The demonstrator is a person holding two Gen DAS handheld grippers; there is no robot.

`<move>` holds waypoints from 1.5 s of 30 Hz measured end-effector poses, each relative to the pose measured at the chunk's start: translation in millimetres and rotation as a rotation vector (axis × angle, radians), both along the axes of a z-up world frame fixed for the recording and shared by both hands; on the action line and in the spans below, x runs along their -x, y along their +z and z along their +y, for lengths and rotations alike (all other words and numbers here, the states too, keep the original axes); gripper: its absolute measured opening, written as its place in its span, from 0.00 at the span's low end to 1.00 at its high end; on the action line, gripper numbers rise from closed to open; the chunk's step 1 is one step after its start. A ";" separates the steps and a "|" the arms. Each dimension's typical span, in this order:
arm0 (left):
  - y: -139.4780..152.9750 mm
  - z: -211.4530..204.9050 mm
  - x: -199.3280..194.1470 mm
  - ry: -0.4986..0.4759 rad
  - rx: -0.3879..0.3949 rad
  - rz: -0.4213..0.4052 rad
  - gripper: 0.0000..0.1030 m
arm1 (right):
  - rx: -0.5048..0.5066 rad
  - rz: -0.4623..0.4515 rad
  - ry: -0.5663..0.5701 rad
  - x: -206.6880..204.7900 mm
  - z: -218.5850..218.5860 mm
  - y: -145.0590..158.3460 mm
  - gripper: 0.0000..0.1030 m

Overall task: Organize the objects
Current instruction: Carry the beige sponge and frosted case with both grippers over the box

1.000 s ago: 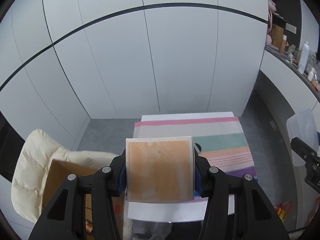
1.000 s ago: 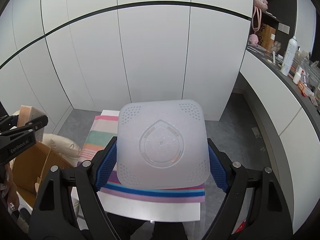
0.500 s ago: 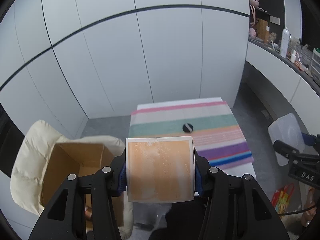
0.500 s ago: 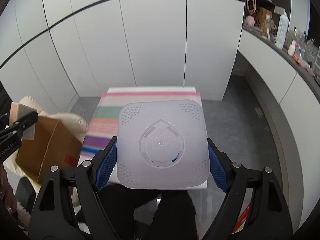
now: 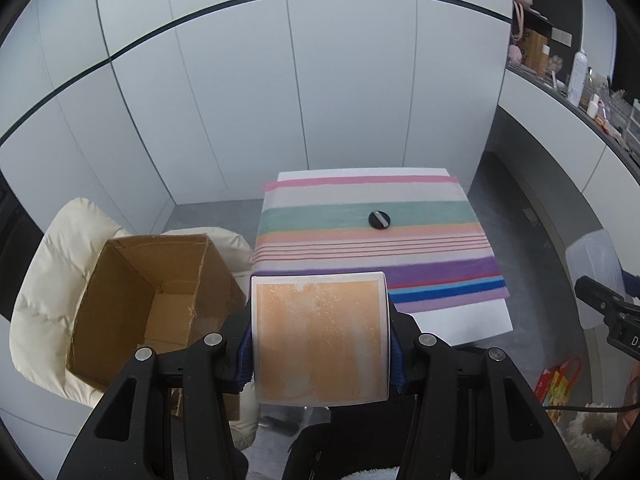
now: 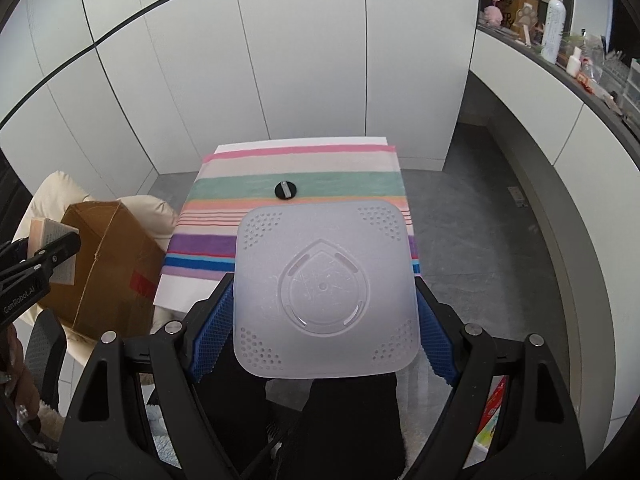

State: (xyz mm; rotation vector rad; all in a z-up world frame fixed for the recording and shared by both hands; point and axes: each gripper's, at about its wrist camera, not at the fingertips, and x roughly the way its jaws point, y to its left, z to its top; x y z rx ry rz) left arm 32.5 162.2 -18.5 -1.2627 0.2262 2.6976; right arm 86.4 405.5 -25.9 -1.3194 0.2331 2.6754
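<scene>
— Two grippers, two loads: what are we carrying?

— Our left gripper (image 5: 320, 354) is pinching an orange box (image 5: 321, 336) between its blue pads (image 5: 245, 356). Our right gripper (image 6: 326, 324) is clamped on a frosted plastic lid (image 6: 326, 288), its pads pressing the lid's two side edges.

— Where do both sit against the table (image 5: 460, 322)?

— Both are held in the air at the table's near edge, above it, touching nothing else. The orange box hangs over the near left corner; the lid covers the near right part of the striped cloth (image 6: 304, 172).

— Anything on the cloth itself?

— We see one small black round disc (image 5: 379, 219) lying on the green stripe, well apart from both loads.

— And beside the table?

— An open cardboard box (image 5: 160, 300) stands left of the table, resting on a cream padded chair (image 5: 48, 280). Right of the table runs a counter (image 6: 540, 76) with bottles on it.
</scene>
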 end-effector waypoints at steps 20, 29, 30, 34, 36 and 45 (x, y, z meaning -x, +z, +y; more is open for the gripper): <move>-2.6 -71.1 -7.5 0.142 -0.010 -0.011 0.51 | 0.004 0.000 0.160 22.2 -54.7 -0.4 0.82; -12.0 -151.4 -27.6 0.331 -0.020 -0.033 0.51 | 0.006 -0.009 0.423 43.0 -158.7 -5.7 0.82; -12.7 -163.2 -32.2 0.357 -0.022 -0.033 0.51 | 0.005 -0.010 0.458 43.7 -172.8 -5.8 0.82; -15.9 -201.4 -47.8 0.452 -0.029 -0.035 0.51 | 0.001 -0.010 0.571 45.5 -217.7 -7.2 0.82; -17.9 -220.8 -56.2 0.498 -0.037 -0.040 0.51 | 0.002 -0.015 0.625 45.3 -239.7 -8.9 0.82; -30.6 -276.7 -76.4 0.637 -0.066 -0.068 0.51 | -0.032 -0.037 0.787 45.3 -313.5 -16.9 0.82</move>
